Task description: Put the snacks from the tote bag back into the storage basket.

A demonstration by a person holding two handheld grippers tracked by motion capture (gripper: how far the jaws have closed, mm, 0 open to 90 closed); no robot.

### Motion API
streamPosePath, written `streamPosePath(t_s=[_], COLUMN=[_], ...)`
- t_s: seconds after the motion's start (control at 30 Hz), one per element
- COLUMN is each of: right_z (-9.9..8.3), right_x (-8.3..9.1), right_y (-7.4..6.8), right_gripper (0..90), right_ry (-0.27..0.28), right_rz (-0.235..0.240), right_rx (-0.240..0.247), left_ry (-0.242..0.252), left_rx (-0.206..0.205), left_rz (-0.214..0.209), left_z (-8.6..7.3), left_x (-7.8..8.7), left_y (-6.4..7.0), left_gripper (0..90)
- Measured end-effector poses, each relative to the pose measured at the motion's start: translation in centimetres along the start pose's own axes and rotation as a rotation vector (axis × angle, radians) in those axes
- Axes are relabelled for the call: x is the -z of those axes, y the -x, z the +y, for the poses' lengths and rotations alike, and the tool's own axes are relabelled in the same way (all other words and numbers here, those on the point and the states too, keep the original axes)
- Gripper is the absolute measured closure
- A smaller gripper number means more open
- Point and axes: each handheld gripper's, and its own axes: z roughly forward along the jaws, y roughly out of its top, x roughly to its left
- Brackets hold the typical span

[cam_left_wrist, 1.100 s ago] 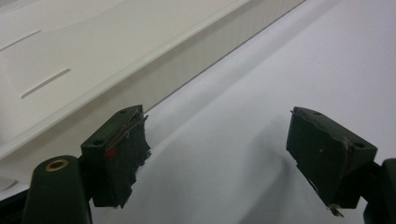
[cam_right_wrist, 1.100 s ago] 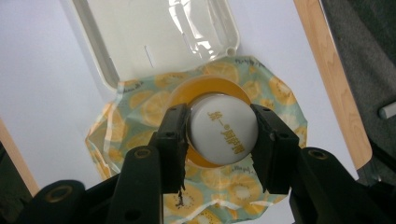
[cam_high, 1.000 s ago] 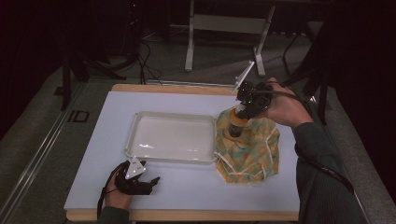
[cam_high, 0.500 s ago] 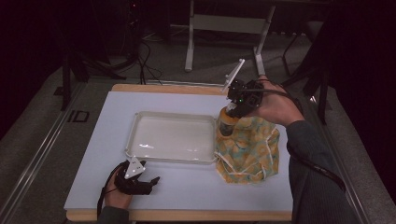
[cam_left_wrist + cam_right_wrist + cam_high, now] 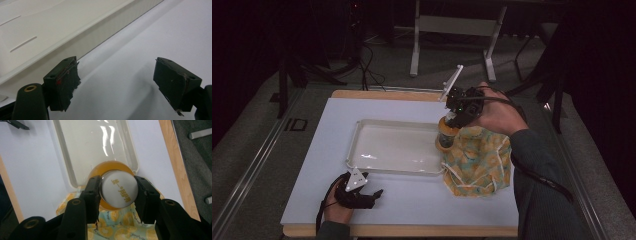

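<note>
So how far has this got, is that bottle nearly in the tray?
Nothing looks finished yet: the white tray holds nothing. In hand: the right gripper is shut on the white cap of an orange bottle, held at the tray's right end above the patterned cloth bag. Likely left: setting it in the tray. The left gripper rests open on the table.

One shallow white plastic tray (image 5: 392, 150) is on the white tabletop (image 5: 422, 200). One orange bottle with a white printed cap (image 5: 119, 189) is present. One yellow-and-teal patterned drawstring cloth bag (image 5: 479, 162) is present. Two handheld black tongs are counted: left tongs (image 5: 117, 85), right tongs (image 5: 117, 195).
</note>
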Motion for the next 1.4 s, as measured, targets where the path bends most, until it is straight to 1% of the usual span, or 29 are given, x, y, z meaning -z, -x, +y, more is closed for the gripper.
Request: streamPosePath(t_s=[0.3,0.47,0.67,0.77,0.83,0.97,1.13,1.27,1.4], right_z=[0.9,1.1,1.4,1.4,1.4,1.3,1.3,1.4,1.2], right_x=[-0.7,-1.1,-1.8,-2.0,-2.2,-2.4,-2.6,-2.7,-3.0], right_y=[-0.7,-1.1,-1.7,-1.7,-1.8,-1.9,-2.1,-2.4,-2.5], right_gripper=[59.0,59.0,59.0,59.0,58.9,59.0,59.0,58.9,59.0], right_ry=[0.002,0.01,-0.004,-0.007,0.001,0.004,-0.001,-0.002,0.007], right_rz=[0.003,0.0,0.005,0.003,0.002,-0.003,-0.019,-0.027,-0.021], right_rx=[0.01,-0.014,-0.037,-0.044,-0.064,-0.08,-0.069,-0.081,-0.093], left_ry=[-0.004,-0.004,-0.004,-0.003,-0.004,-0.005,-0.006,-0.006,-0.008], left_rx=[0.002,0.002,0.003,0.002,0.002,0.003,0.003,0.003,0.003], left_rz=[-0.002,-0.002,-0.003,-0.005,-0.003,-0.003,-0.003,-0.003,-0.004], left_z=[0.0,0.0,0.0,0.0,0.0,0.0,0.0,0.0,0.0], left_x=[0.0,0.0,0.0,0.0,0.0,0.0,0.0,0.0,0.0], left_y=[-0.1,0.0,0.0,0.0,0.0,0.0,0.0,-0.1,-0.1], left_gripper=[20.3,20.3,20.3,20.3,20.3,20.3,20.3,20.3,20.3])
